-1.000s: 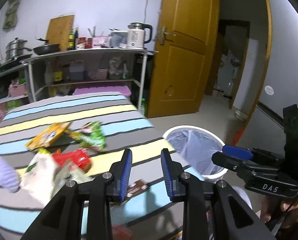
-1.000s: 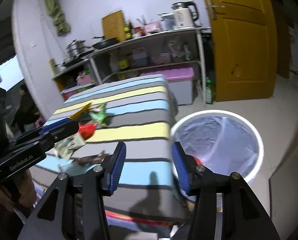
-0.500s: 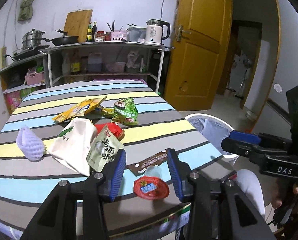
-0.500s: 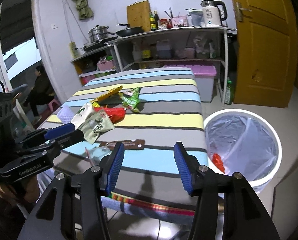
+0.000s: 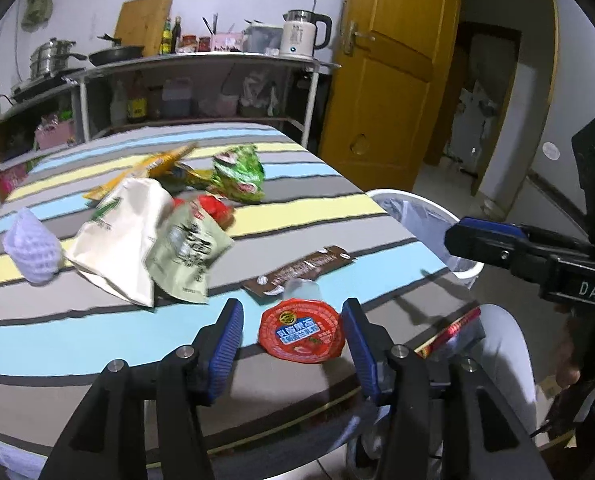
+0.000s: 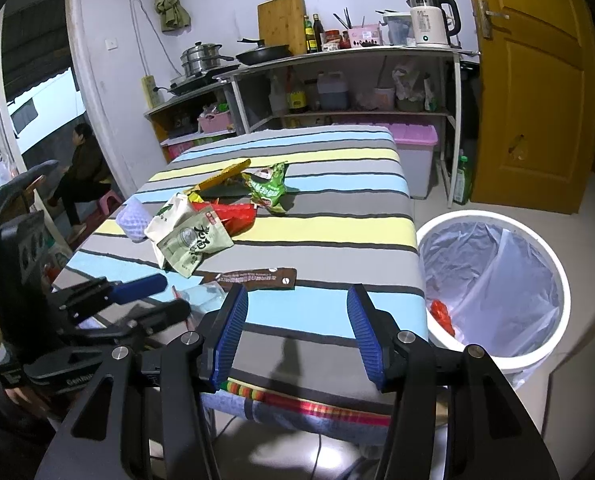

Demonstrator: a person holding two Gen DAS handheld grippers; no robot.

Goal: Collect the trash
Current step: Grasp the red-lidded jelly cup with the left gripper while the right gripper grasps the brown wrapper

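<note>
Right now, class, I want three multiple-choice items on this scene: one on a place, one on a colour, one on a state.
1. Where is the brown wrapper?
A. in the bin
B. on the table, beyond the red lid
C. on the shelf

2. What colour is the bin rim?
A. white
B. green
C. black

3. How is the left gripper?
A. shut on a bag
B. out of view
C. open around the red lid

Answers:
1 B: it lies flat on the striped table, just past the lid.
2 A: the round rim is white, lined with clear plastic.
3 C: its fingers stand apart on either side of the lid.
</note>
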